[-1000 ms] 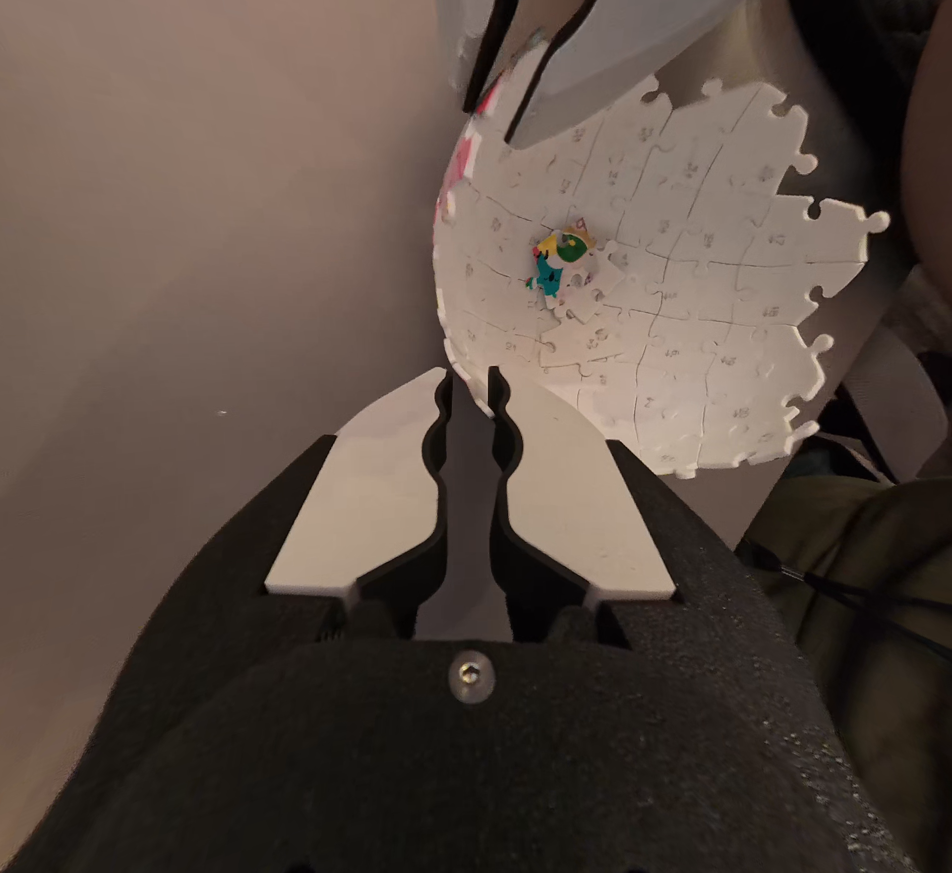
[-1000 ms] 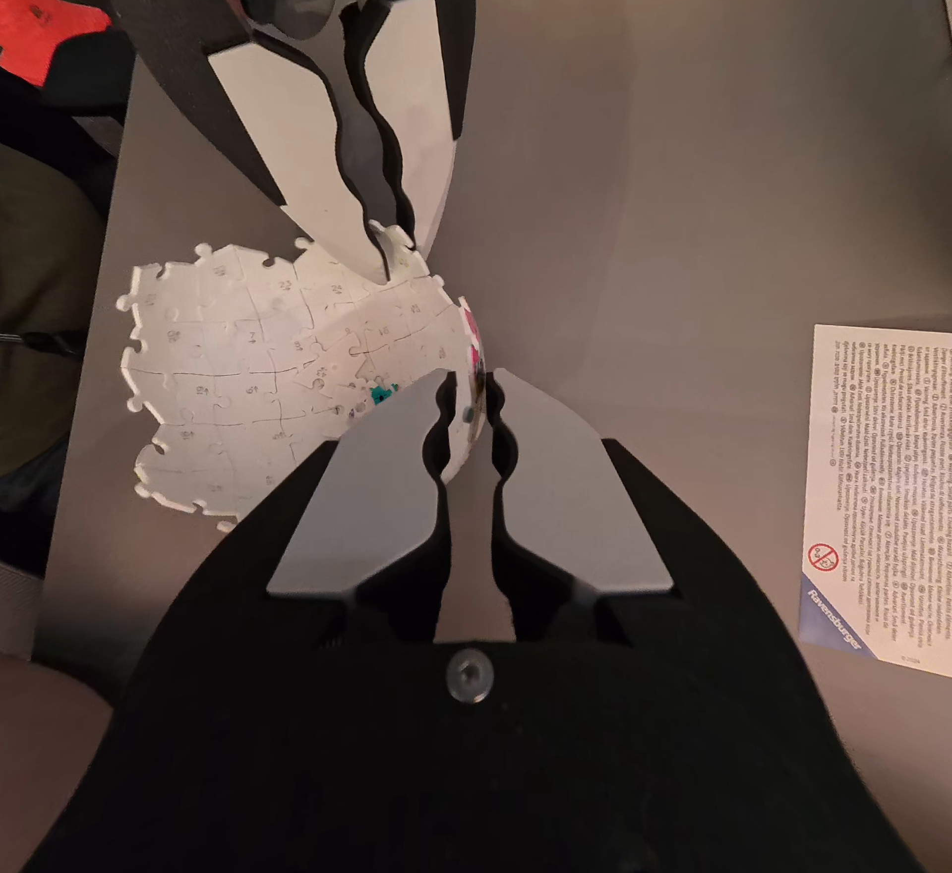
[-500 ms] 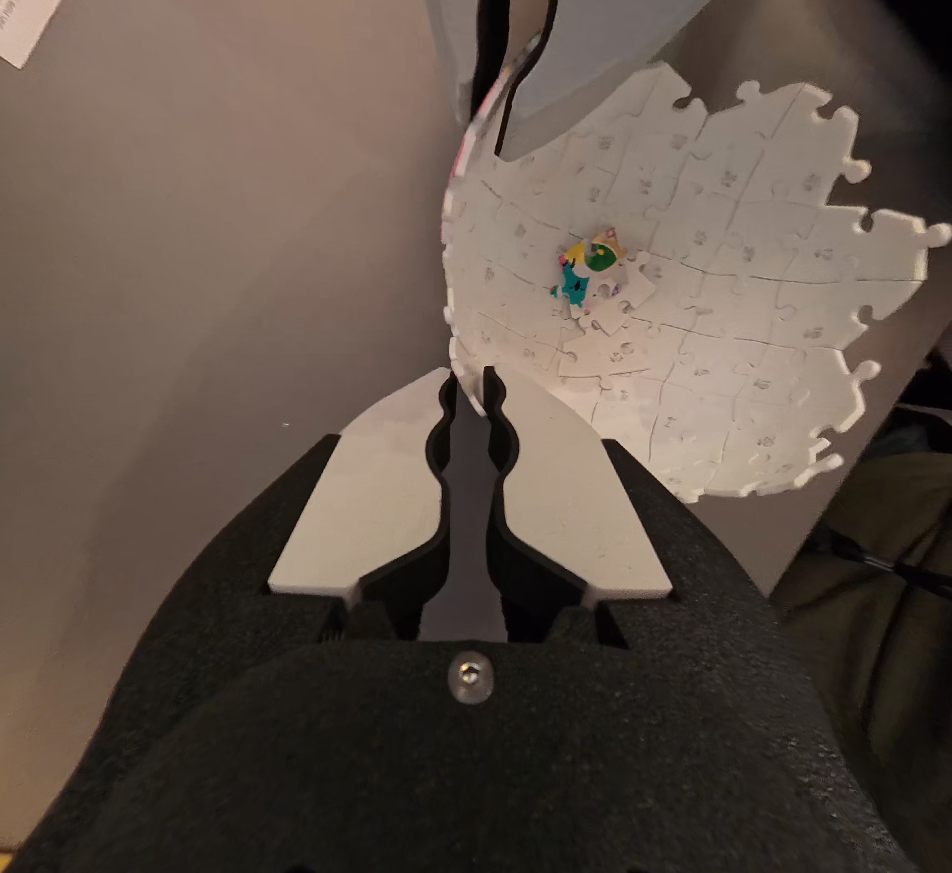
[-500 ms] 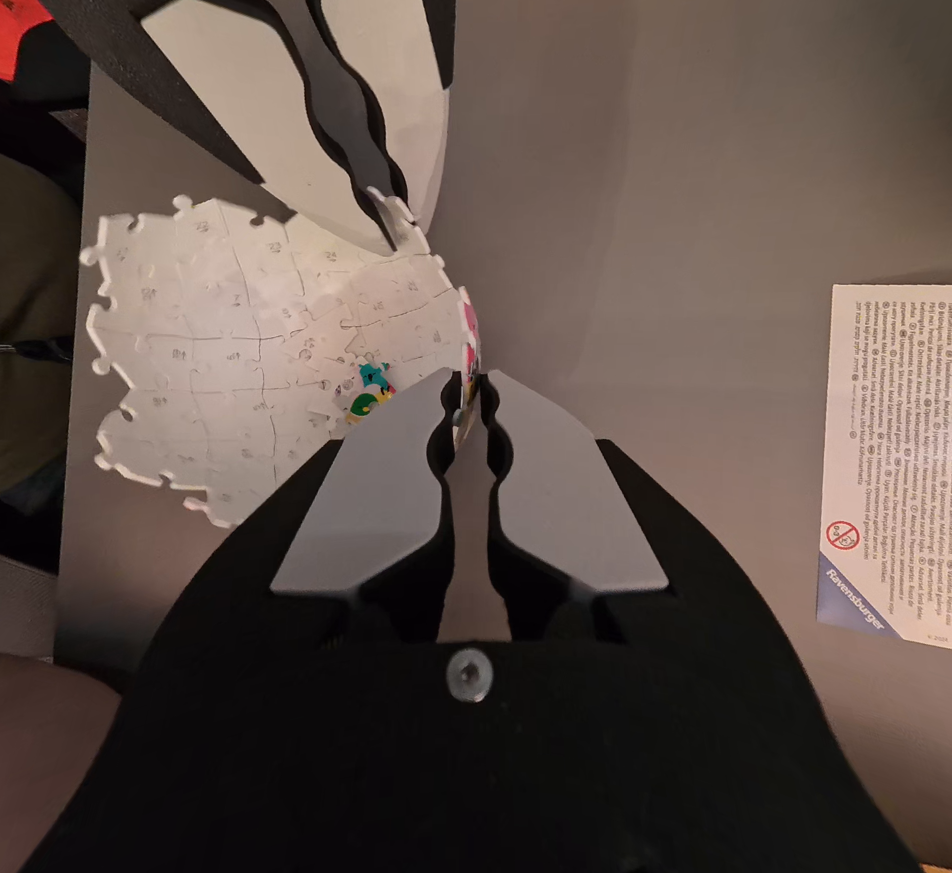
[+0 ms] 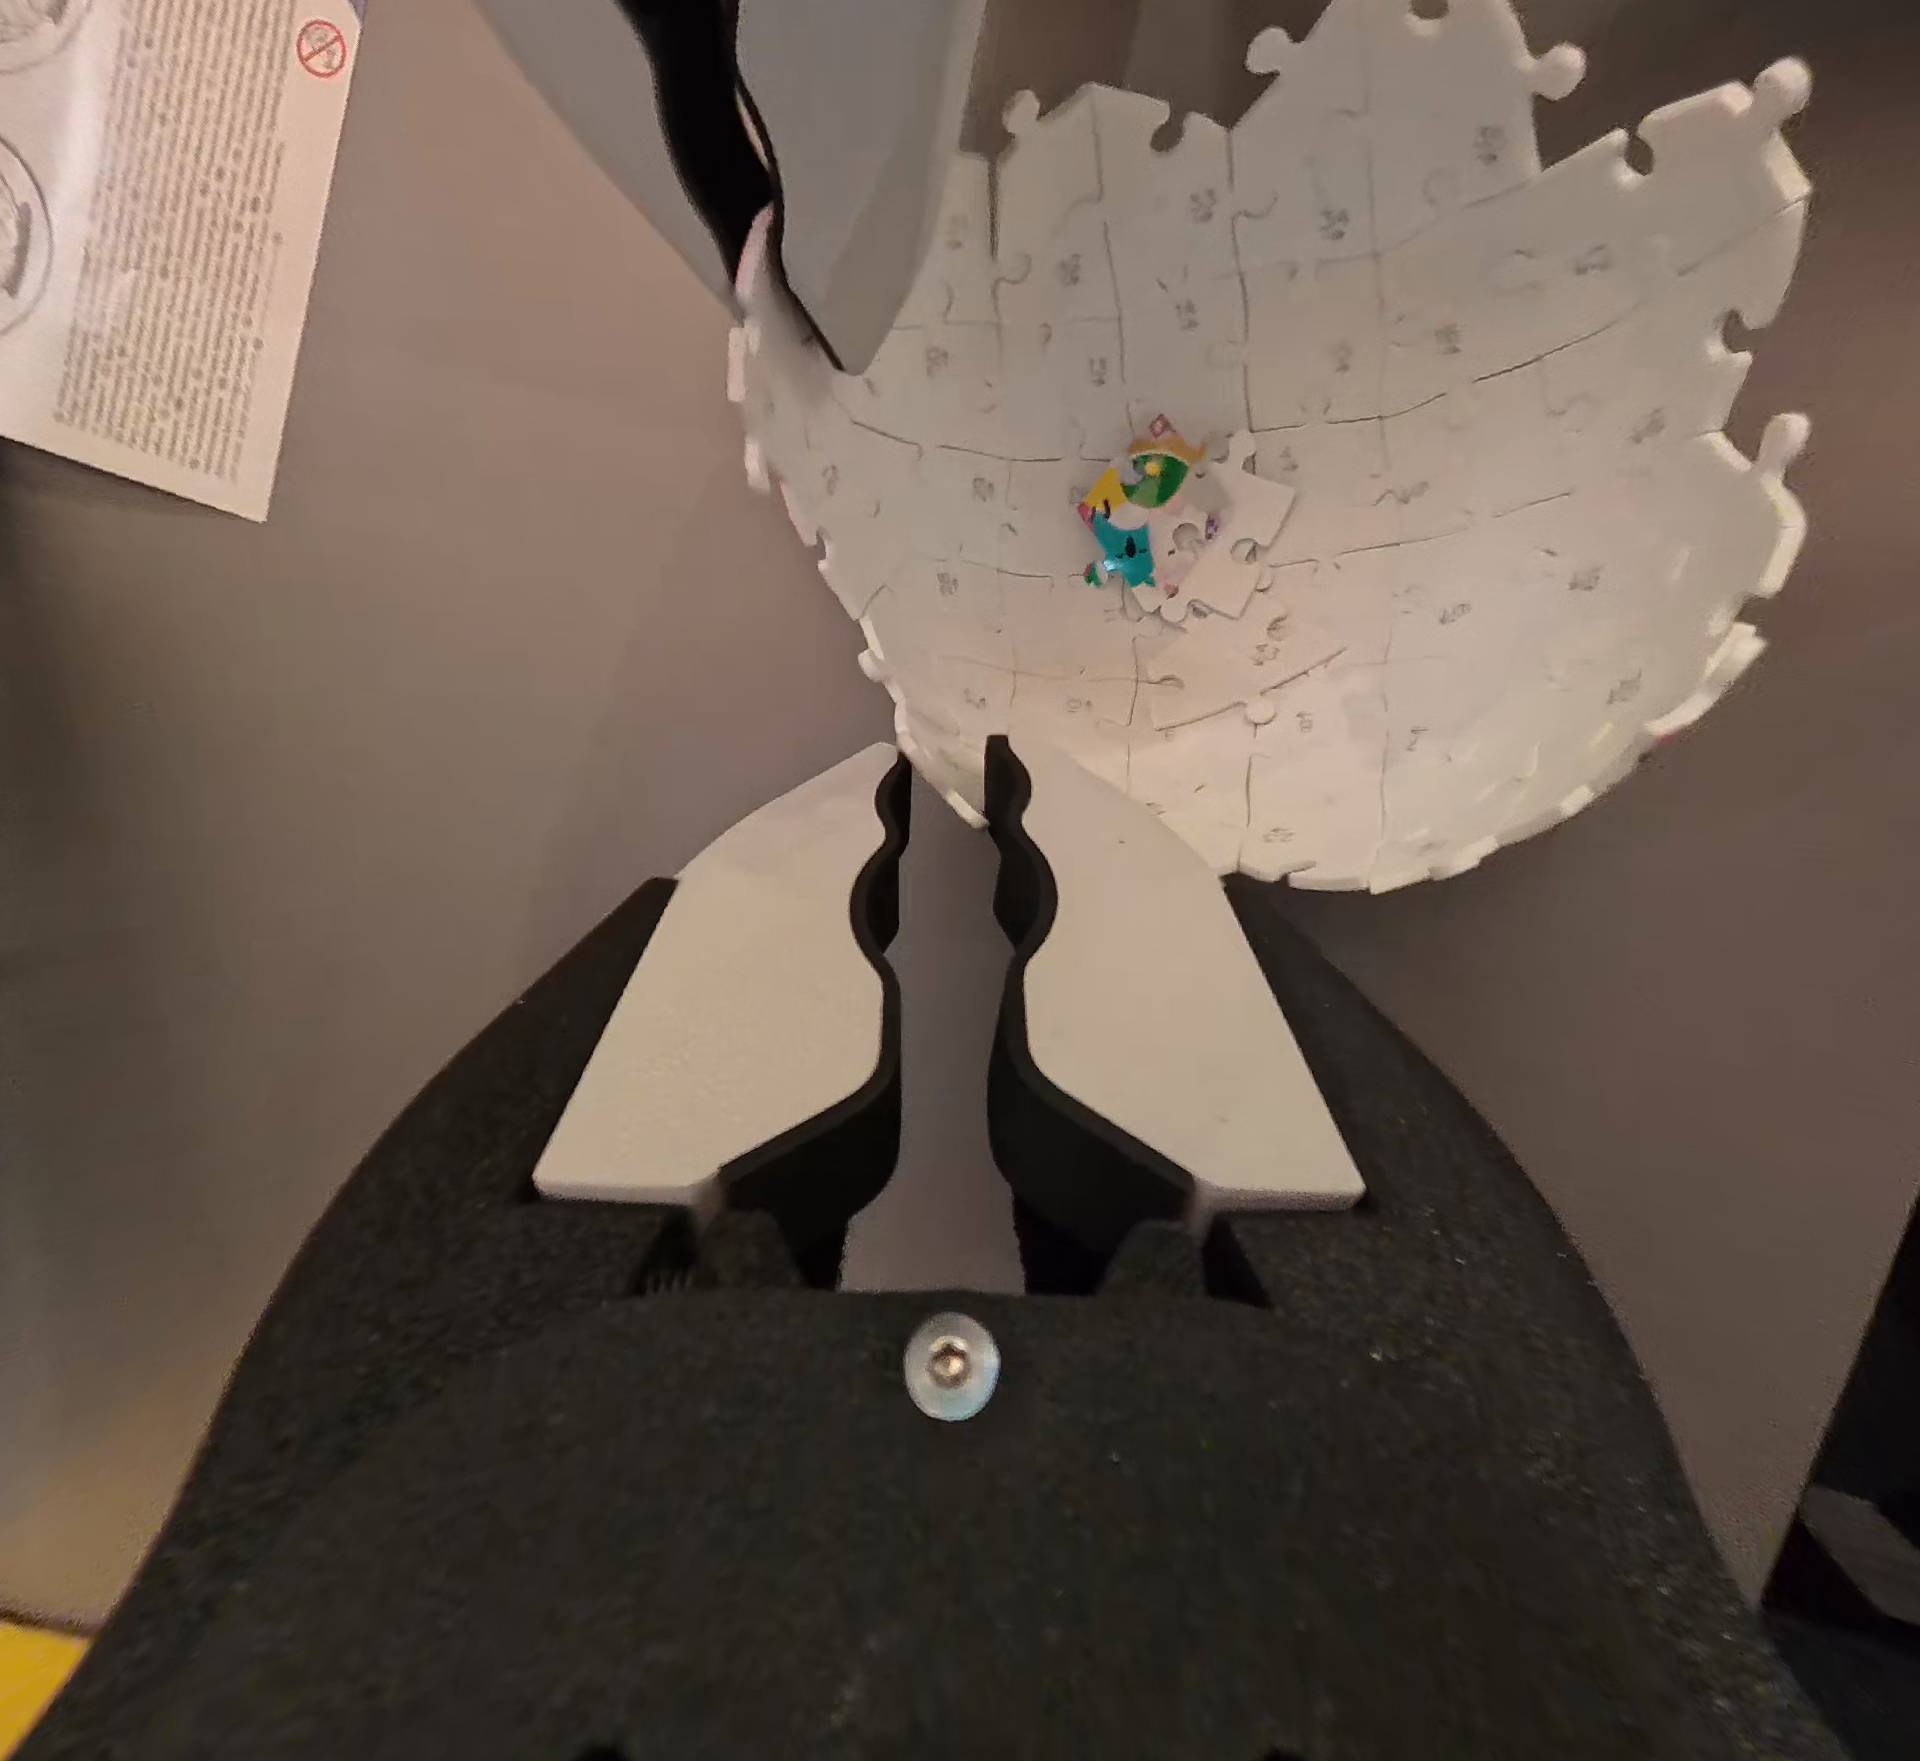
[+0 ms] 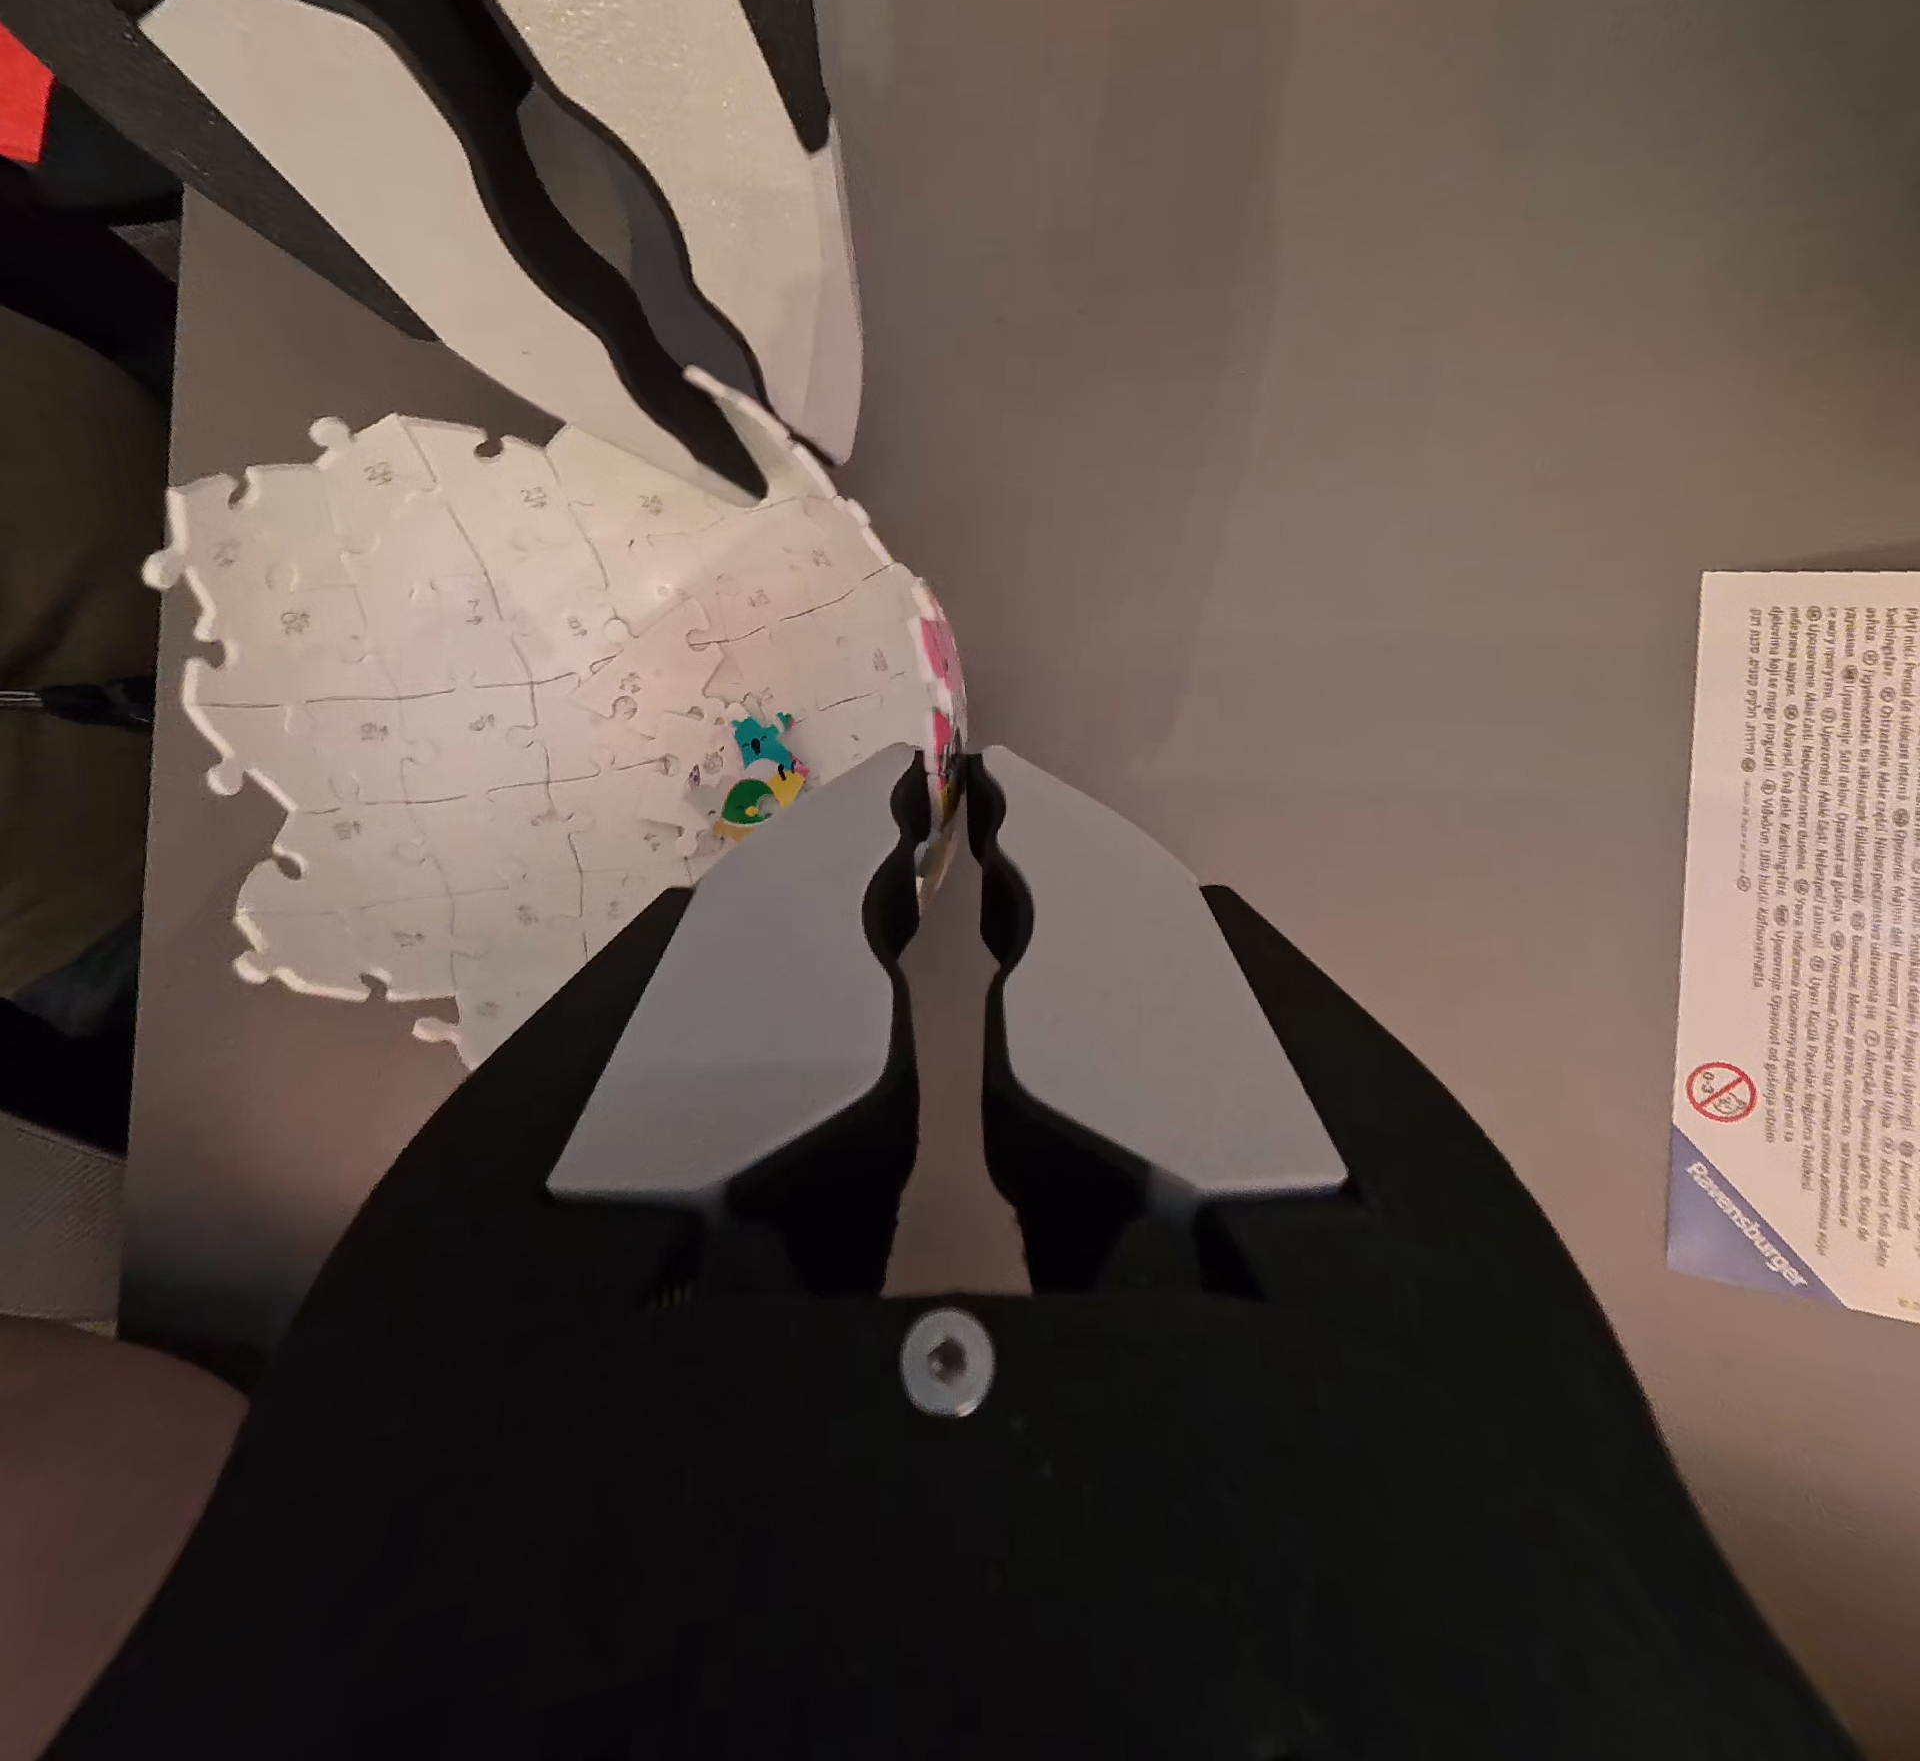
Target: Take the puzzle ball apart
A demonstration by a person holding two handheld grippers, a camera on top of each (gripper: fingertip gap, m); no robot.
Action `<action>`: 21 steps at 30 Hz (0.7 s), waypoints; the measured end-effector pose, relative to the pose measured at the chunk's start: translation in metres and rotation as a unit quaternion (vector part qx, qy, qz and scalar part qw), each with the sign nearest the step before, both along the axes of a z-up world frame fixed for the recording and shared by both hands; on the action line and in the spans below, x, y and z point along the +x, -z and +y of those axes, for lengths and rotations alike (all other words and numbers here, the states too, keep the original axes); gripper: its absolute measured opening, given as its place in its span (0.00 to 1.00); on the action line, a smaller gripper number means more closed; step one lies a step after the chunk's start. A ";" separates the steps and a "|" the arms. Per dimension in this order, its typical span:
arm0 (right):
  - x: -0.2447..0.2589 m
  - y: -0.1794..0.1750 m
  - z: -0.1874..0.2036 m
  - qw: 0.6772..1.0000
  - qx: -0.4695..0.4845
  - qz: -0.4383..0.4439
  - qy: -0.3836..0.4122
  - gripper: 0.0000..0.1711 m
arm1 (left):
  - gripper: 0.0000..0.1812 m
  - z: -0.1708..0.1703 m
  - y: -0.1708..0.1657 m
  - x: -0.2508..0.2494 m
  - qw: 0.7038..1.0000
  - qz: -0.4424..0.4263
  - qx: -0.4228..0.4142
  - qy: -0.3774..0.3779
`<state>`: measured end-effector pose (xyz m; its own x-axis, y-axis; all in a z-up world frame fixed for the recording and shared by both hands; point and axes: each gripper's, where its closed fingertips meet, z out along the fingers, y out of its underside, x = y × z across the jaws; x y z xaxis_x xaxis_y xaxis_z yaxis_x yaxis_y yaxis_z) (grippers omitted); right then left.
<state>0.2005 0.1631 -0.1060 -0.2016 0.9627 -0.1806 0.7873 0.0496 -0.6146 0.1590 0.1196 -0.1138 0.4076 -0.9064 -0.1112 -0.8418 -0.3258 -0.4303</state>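
Left wrist view shows my left gripper (image 5: 948, 755) clamped on the near rim of the puzzle ball (image 5: 1351, 485), an open white half-shell above the grey table (image 5: 364, 776). My right gripper (image 6: 943, 771) pinches the opposite rim; loose pieces (image 5: 1164, 516) lie inside.

Bare grey table (image 6: 1351, 257) between puzzle ball (image 6: 468, 724) and printed leaflet (image 6: 1797, 932); both grippers crowding the ball's rim.

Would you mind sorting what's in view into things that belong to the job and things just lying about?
Job:
- puzzle ball shell, open bowl
- loose pieces inside it
- left gripper, pinching the rim
- right gripper, pinching the rim

Lying about:
- printed leaflet
- grey table
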 end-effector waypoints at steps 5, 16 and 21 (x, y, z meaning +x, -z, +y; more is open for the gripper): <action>0.002 0.003 0.000 1.000 -0.002 -0.018 0.010 0.05 | 0.11 0.012 -0.009 -0.003 0.997 -0.044 -0.008 -0.061; 0.001 -0.019 0.003 0.999 0.014 0.000 0.034 0.09 | 0.13 0.009 -0.036 -0.010 0.964 -0.228 -0.026 -0.134; -0.001 -0.022 0.002 0.997 0.079 0.002 0.011 0.09 | 0.13 0.007 -0.034 -0.004 0.950 -0.281 -0.038 -0.133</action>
<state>0.1993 0.1651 -0.0838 -0.1807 0.9832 -0.0248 0.7871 0.1294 -0.6031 0.1554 0.1269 -0.0793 0.5994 -0.7595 0.2530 -0.3698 -0.5430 -0.7539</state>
